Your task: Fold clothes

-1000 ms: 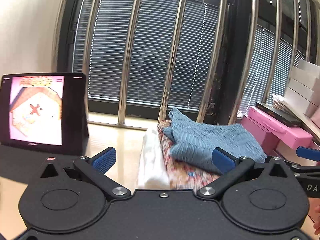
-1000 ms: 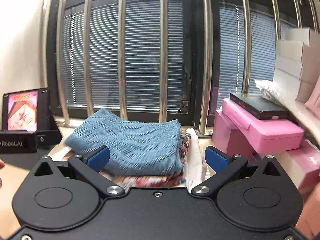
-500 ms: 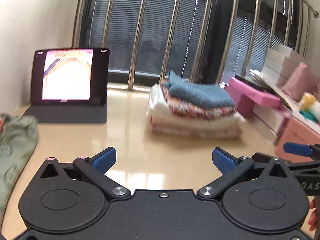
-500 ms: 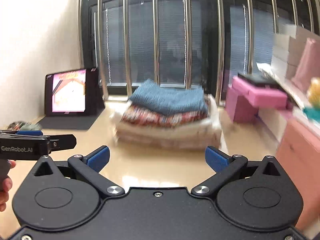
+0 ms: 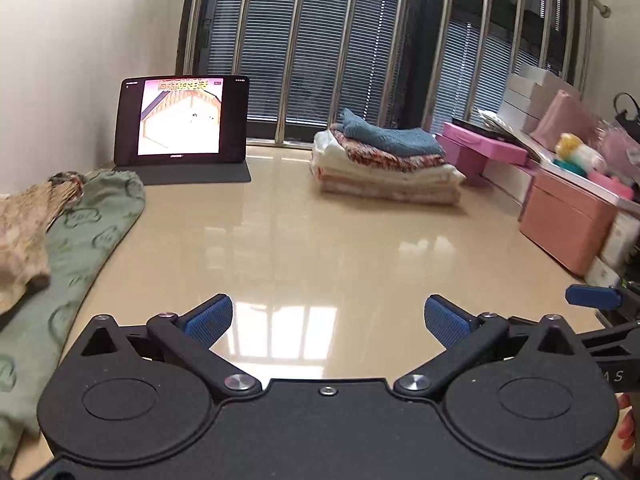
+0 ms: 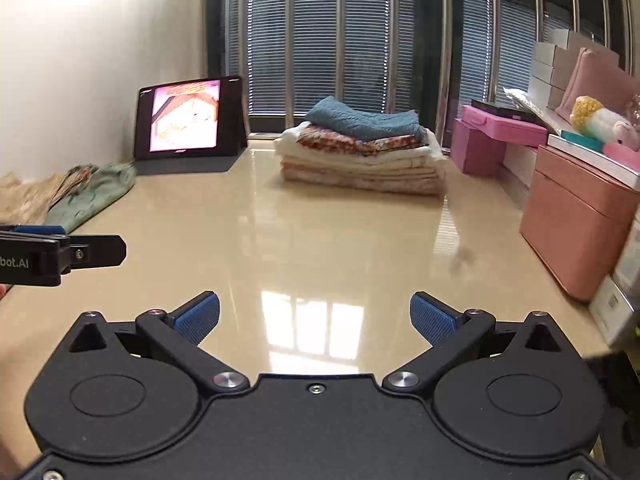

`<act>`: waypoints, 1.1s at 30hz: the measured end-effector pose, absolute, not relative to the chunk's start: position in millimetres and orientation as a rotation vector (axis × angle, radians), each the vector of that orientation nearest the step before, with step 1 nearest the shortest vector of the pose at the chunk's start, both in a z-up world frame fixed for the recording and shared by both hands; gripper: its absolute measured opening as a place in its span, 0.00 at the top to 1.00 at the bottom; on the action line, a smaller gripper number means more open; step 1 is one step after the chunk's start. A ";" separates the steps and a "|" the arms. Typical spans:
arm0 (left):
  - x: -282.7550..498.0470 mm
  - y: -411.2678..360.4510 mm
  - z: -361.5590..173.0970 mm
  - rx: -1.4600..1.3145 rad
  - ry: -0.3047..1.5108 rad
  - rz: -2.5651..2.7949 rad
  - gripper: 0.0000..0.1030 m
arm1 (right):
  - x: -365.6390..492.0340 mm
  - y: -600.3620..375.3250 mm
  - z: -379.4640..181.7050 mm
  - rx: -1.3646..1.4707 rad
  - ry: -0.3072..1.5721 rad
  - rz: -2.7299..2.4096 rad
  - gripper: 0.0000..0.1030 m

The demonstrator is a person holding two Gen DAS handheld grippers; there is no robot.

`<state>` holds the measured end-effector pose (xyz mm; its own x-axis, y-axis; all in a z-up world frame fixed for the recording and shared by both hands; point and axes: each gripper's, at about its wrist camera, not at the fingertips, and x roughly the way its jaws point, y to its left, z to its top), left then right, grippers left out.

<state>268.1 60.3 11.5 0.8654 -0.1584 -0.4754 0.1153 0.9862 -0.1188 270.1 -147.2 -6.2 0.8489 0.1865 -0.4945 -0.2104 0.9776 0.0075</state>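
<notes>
Done: folded stack (image 5: 386,168), blue garment (image 6: 366,120) topmost, bench (image 5: 320,248) far edge. Left: green garment (image 5: 76,240), beige garment (image 5: 20,232), left edge. Left tongs (image 5: 328,320), right tongs (image 6: 315,316): spread, empty.

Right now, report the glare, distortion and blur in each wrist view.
Left wrist view: window glare streaks the glossy table, brightest before the open left gripper; fisheye bends the window bars; the folded stack is sharp. Right wrist view: similar glare before the open right gripper; the plush toy at the edge looks soft.
</notes>
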 end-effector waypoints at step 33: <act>18.9 51.6 29.5 -0.062 0.339 -0.126 0.00 | 19.5 -152.2 22.4 0.049 0.389 0.275 0.00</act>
